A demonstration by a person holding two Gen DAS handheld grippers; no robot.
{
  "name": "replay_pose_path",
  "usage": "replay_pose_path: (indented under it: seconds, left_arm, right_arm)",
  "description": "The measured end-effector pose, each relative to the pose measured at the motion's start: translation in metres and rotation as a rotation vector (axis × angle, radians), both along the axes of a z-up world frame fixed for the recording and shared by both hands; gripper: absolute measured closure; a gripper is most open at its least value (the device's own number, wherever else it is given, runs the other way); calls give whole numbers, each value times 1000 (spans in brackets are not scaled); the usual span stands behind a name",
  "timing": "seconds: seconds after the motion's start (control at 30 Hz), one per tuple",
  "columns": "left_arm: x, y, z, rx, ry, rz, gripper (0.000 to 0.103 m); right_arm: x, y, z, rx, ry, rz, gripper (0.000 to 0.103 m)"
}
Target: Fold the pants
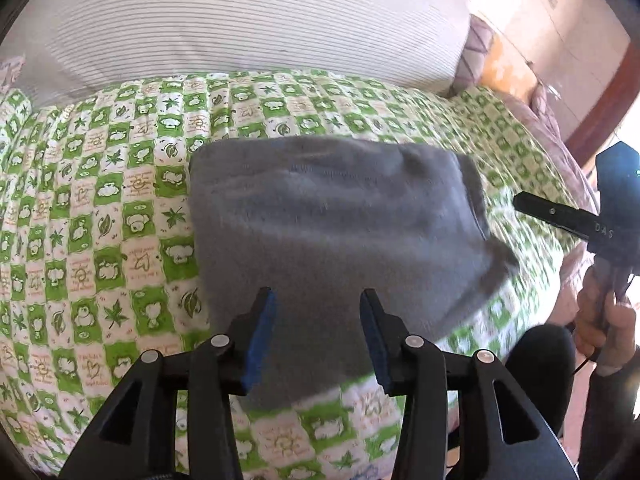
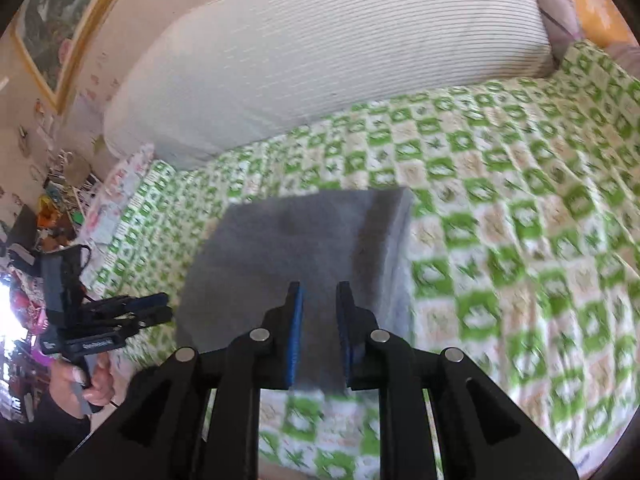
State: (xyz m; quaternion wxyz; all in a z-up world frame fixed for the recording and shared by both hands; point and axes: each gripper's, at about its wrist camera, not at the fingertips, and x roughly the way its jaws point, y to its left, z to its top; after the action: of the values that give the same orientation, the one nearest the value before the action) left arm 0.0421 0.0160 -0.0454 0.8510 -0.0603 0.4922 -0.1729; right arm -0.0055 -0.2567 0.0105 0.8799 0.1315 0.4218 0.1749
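The grey pants (image 1: pixel 332 224) lie folded into a compact rectangle on the green-and-white checked bedspread (image 1: pixel 100 208). My left gripper (image 1: pixel 318 300) is open and empty, held just above the near edge of the fold. My right gripper (image 2: pixel 320 294) is open with a narrower gap, empty, above the near part of the same folded pants (image 2: pixel 296 248). The right gripper also shows in the left wrist view (image 1: pixel 560 216) to the right of the pants. The left gripper shows in the right wrist view (image 2: pixel 132 312) to the left of them.
A large white striped pillow (image 1: pixel 248 24) lies behind the pants at the head of the bed. The bed's right edge (image 1: pixel 560 148) drops off near a wooden frame. A cluttered shelf (image 2: pixel 52 208) and a framed picture (image 2: pixel 60 20) are at the left.
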Motion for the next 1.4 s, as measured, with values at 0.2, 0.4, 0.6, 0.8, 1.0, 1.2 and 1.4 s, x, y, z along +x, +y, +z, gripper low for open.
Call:
replay_pose_path:
  seconds: [0.2, 0.4, 0.6, 0.8, 1.0, 1.2, 1.4]
  left_arm:
    - [9, -30, -14, -2, 27, -35, 58]
    - [2, -58, -36, 95, 41, -71, 48]
    - [5, -38, -12, 158, -24, 2, 41]
    - [13, -11, -1, 234, -76, 114, 34]
    - [21, 9, -8, 228, -49, 162, 34]
    - [23, 22, -15, 195, -16, 188, 32]
    - [29, 48, -31, 80, 52, 236, 29]
  right_arm:
    - [54, 22, -24, 27, 56, 3, 85]
    - [92, 12, -63, -29, 168, -66, 85]
    - [63, 11, -38, -17, 83, -41, 32]
    - [38, 6, -32, -80, 44, -53, 29]
    - [27, -3, -45, -79, 82, -75, 29]
    - [23, -6, -54, -60, 108, -89, 29]
    - [26, -6, -60, -52, 130, -98, 29]
